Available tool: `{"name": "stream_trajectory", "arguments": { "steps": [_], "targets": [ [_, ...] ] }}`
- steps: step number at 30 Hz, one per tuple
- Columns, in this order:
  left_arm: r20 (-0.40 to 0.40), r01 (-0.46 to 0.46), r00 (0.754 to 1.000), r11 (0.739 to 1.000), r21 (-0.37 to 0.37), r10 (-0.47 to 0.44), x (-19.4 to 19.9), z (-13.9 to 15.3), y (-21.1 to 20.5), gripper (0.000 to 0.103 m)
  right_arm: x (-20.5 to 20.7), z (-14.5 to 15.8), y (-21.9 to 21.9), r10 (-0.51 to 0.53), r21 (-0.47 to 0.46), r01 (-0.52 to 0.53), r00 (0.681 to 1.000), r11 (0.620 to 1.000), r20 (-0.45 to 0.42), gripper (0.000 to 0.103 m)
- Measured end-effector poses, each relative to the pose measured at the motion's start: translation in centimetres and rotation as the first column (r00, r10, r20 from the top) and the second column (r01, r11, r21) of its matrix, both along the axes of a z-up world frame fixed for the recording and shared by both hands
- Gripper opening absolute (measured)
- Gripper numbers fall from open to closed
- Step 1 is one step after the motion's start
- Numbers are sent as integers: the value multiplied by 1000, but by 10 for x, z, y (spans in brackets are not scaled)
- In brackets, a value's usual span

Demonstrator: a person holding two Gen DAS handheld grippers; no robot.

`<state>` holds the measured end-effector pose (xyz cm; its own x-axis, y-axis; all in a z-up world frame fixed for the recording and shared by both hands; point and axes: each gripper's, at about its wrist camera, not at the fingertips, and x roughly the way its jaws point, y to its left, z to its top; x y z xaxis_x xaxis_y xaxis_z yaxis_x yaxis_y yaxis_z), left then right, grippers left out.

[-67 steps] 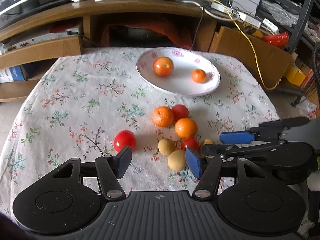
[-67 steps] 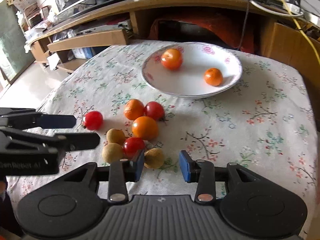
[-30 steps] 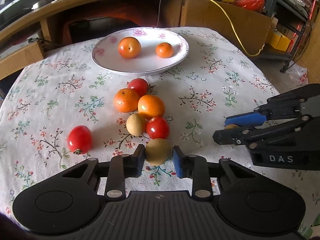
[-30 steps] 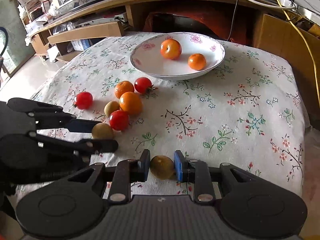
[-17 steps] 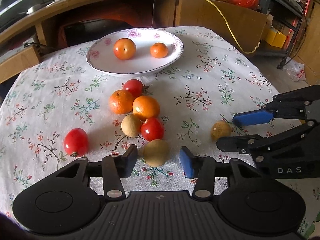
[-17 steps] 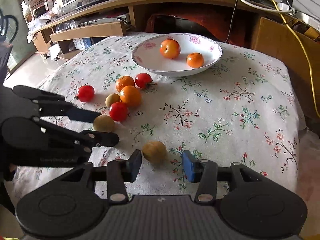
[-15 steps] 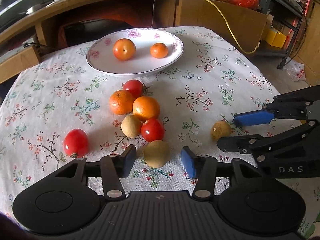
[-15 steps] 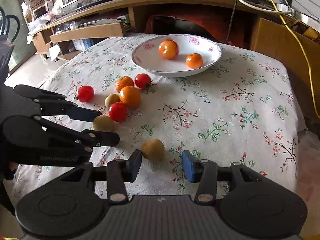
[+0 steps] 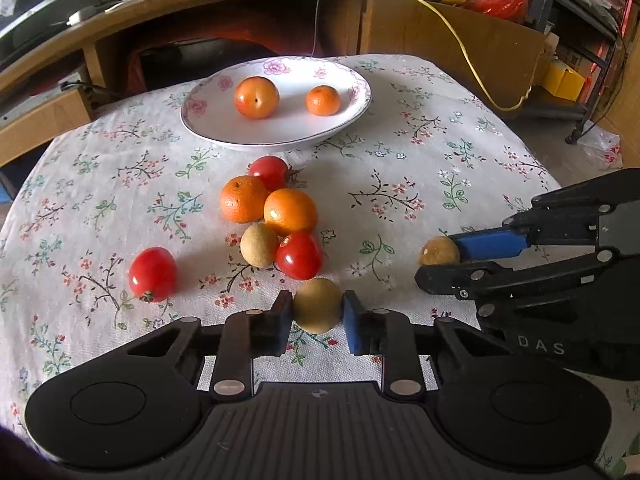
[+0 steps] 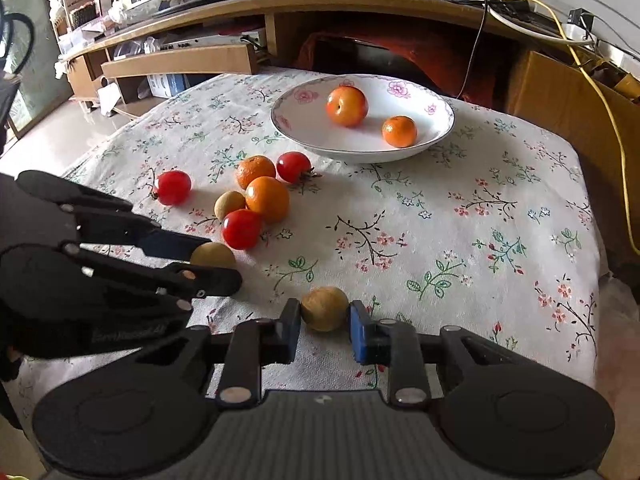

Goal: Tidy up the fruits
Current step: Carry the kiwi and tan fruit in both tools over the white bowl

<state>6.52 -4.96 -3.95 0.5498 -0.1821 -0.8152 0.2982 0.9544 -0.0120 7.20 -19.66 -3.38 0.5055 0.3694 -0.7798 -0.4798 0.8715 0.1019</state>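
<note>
My left gripper point(image 9: 316, 322) is shut on a tan longan point(image 9: 318, 310) near the table's front. My right gripper point(image 10: 325, 330) closely flanks another tan longan point(image 10: 325, 309) that rests on the cloth, with a small gap on the right side. A cluster of two oranges point(image 9: 290, 212), two red tomatoes point(image 9: 299, 255) and a third longan point(image 9: 259, 245) lies mid-table. A lone tomato point(image 9: 153, 274) lies to the left. A white floral plate point(image 9: 224, 128) at the back holds a persimmon point(image 9: 256, 97) and a small orange point(image 9: 323, 100).
The round table wears a floral cloth point(image 9: 440, 152). A wooden TV stand point(image 10: 360, 4) with cables stands behind it. A cardboard box point(image 9: 452, 28) and a yellow cable point(image 10: 600, 100) are at the back right. The table edge drops off on the right.
My left gripper has closed onto the longan between its fingers. My right gripper, which had let its longan go onto the cloth, has narrowed around it again.
</note>
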Motion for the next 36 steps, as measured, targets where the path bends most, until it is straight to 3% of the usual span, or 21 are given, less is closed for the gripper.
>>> {"name": "stream_trajectory", "arguments": {
  "steps": [7,20,36],
  "targets": [
    [-18,-16,1000,1000,-2,16,-2,5,1,34,-4,13,0,-59,11,59,998,998,-19,27],
    [55,-46,997,997,-68,49,8,44,9,34,-11,47,14,-107,8,107,994,994,24,27],
    [130,-65,989,997,-29,68,73,63,9,32,57,70,21,-157,52,153,985,987,78,27]
  ]
}}
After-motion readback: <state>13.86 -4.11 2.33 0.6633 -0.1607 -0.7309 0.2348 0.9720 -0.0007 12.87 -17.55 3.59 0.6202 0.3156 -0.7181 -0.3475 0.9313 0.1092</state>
